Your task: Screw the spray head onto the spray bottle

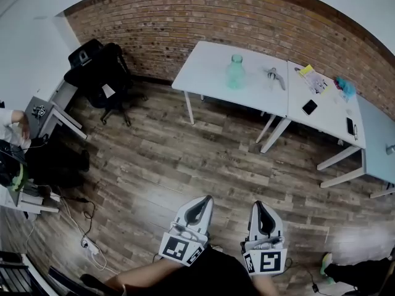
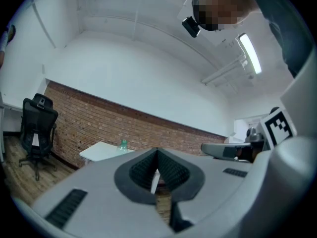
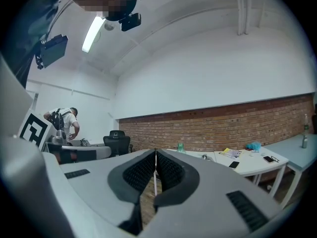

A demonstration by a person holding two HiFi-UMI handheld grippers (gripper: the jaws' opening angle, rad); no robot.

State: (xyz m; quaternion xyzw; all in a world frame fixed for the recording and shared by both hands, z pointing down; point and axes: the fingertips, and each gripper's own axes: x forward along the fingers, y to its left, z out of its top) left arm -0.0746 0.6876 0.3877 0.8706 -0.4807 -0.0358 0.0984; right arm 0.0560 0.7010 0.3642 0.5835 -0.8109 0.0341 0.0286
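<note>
We see our right gripper (image 3: 156, 152) with jaws pressed together, empty. On the white table (image 3: 250, 168) stands the spray bottle (image 3: 181, 147); the spray head (image 3: 204, 157) lies there too.

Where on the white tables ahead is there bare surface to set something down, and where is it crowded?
Left table: bare from its left edge to the spray bottle, and along the near edge below the spray head. Right table is crowded: yellow papers, blue object, phone, second phone; only its near middle is bare.
</note>
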